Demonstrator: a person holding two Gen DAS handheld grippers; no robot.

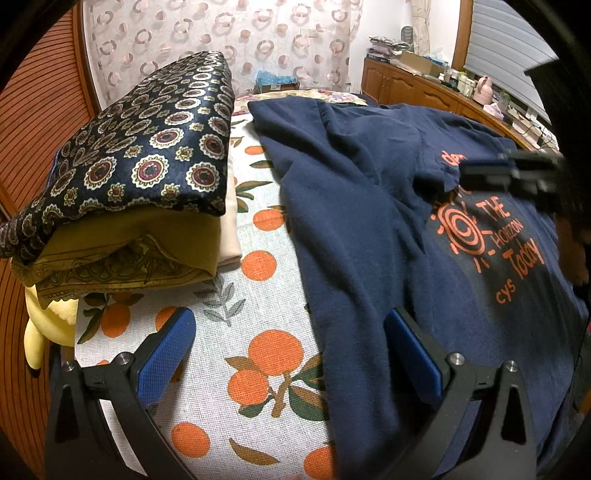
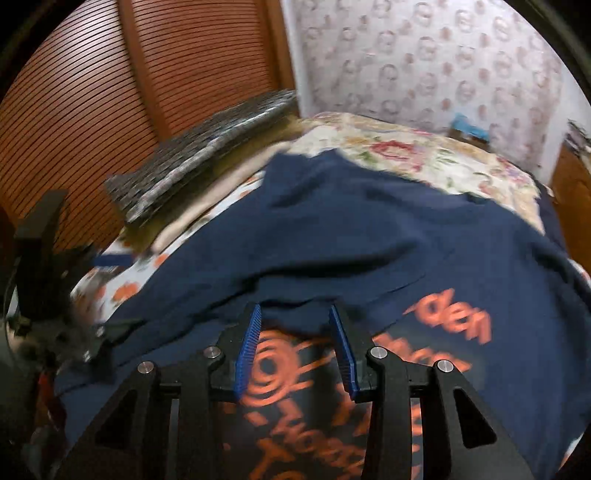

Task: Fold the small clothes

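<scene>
While the left gripper [image 1: 291, 354] hangs fully spread with nothing between its blue pads, one pad over the orange-print cloth [image 1: 236, 295] and the other over the near edge of the navy shirt [image 1: 354, 206], the right gripper [image 2: 295, 347] stands partly parted just above the shirt's orange print [image 2: 269, 365], clasping nothing; its view is blurred by motion. Just ahead of the right gripper's tips runs a fold edge [image 2: 332, 291] where a navy layer has been laid over the chest, so by my judgement the shirt is mid-fold, one side turned in and the rest yet to come. To do this step well, each gripper should pinch only the top layer at a hem or corner, both lift together, and the fabric be carried across flat so the fold line stays straight and no wrinkle is trapped beneath; the loose sleeve beyond the fold looks rumpled and would want smoothing first. Left of the left gripper and farther off sits a stack [image 1: 140, 184] of folded pieces, patterned dark one on top, mustard beneath, presumably where the finished shirt goes. Beyond the shirt lies a floral bedcover [image 2: 406, 155], then a curtain [image 1: 229, 33].
</scene>
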